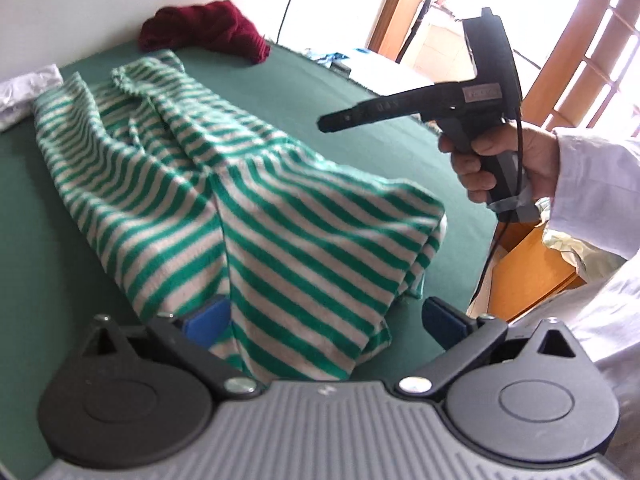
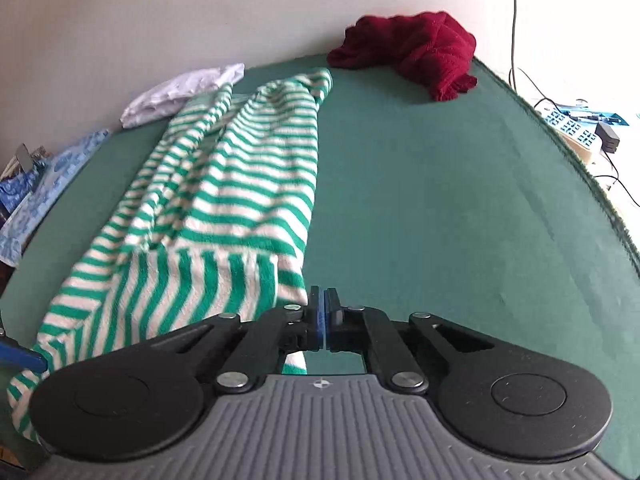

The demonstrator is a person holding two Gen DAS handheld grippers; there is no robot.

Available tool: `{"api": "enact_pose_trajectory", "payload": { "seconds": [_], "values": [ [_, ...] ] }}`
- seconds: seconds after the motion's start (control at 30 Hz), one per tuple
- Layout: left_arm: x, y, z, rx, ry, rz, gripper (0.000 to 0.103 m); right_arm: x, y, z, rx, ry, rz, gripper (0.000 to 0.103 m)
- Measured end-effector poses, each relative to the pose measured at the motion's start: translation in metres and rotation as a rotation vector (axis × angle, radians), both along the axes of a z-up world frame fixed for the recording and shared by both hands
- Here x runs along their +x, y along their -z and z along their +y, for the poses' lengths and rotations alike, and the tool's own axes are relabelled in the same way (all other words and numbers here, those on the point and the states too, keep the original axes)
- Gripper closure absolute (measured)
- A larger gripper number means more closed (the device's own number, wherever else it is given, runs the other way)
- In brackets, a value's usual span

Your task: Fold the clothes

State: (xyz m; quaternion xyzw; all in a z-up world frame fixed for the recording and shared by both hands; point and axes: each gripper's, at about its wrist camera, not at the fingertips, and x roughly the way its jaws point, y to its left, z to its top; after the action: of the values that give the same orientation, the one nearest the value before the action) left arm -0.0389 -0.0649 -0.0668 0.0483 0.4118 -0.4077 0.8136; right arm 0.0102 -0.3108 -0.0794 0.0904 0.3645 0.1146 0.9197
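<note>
Lying across your green bench [image 2: 440, 200], the striped garment [image 2: 240, 184] stretches toward the wall, its near end draped between your left gripper [image 1: 324, 320], fingers spread wide; your right gripper [image 2: 322, 312] has fingers nearly together, gripping nothing.

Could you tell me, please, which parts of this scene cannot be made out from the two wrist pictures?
- Left wrist view: the near edge of the striped garment drops behind the left gripper; whether a pad touches it is unclear.
- Right wrist view: the right gripper looks shut, but whether it pinches the garment's edge is hidden by its own fingers.
- Right wrist view: the blue patterned cloth is cut off by the frame edge.
- Right wrist view: items beyond the green table are too small.
</note>
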Motion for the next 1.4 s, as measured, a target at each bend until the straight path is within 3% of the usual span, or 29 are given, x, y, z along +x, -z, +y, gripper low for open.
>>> {"api": "enact_pose_trajectory", "payload": {
  "seconds": [0.07, 0.13, 0.27, 0.37, 0.6, 0.63, 0.73, 0.8, 0.9, 1.03, 1.1, 1.13, 1.27, 1.33, 1.37, 1.4],
  "values": [
    [0.01, -0.014, -0.003, -0.025, 0.016, -0.05, 0.001, 0.017, -0.024, 0.002, 0.09, -0.051, -0.055, 0.073],
    [0.025, -0.013, -0.022, 0.006, 0.014, -0.082, 0.001, 0.055, -0.038, 0.019, 0.089, -0.126, -0.033, 0.061],
    [0.054, 0.019, -0.053, 0.065, -0.014, -0.057, 0.012, 0.133, -0.049, 0.058, 0.069, -0.235, 0.022, 0.061],
    [0.059, 0.032, -0.064, 0.043, -0.026, -0.03, 0.002, 0.185, -0.038, 0.085, 0.088, -0.301, 0.075, 0.061],
    [0.043, 0.038, -0.072, 0.087, -0.04, -0.11, 0.002, 0.272, 0.01, 0.145, 0.008, -0.326, 0.079, 0.059],
    [0.041, 0.038, -0.073, 0.092, -0.047, -0.116, 0.002, 0.285, 0.018, 0.151, 0.004, -0.327, 0.095, 0.061],
    [0.031, 0.04, -0.078, 0.121, -0.068, -0.164, 0.001, 0.309, 0.027, 0.156, -0.012, -0.29, 0.078, 0.099],
    [0.029, 0.04, -0.076, 0.112, -0.087, -0.158, 0.001, 0.325, 0.03, 0.157, -0.02, -0.259, 0.045, 0.099],
    [0.026, 0.038, -0.075, 0.113, -0.096, -0.162, 0.001, 0.328, 0.031, 0.151, -0.025, -0.251, 0.024, 0.094],
    [0.021, 0.037, -0.072, 0.104, -0.1, -0.17, 0.001, 0.319, 0.023, 0.132, 0.002, -0.196, -0.025, 0.066],
    [0.02, 0.036, -0.072, 0.102, -0.102, -0.171, 0.001, 0.304, 0.014, 0.125, 0.007, -0.153, -0.081, 0.066],
    [0.02, 0.036, -0.072, 0.101, -0.102, -0.172, 0.001, 0.3, 0.011, 0.126, 0.031, -0.2, -0.091, 0.066],
    [0.018, 0.035, -0.071, 0.101, -0.106, -0.174, 0.001, 0.302, 0.017, 0.148, 0.146, -0.425, -0.009, 0.065],
    [0.018, 0.034, -0.071, 0.103, -0.108, -0.175, 0.001, 0.312, 0.027, 0.153, 0.114, -0.394, 0.024, 0.066],
    [0.018, 0.034, -0.071, 0.103, -0.109, -0.175, 0.001, 0.317, 0.032, 0.153, 0.071, -0.347, 0.029, 0.079],
    [0.018, 0.034, -0.071, 0.103, -0.11, -0.175, 0.001, 0.319, 0.031, 0.143, 0.116, -0.323, 0.036, 0.092]
  ]
}}
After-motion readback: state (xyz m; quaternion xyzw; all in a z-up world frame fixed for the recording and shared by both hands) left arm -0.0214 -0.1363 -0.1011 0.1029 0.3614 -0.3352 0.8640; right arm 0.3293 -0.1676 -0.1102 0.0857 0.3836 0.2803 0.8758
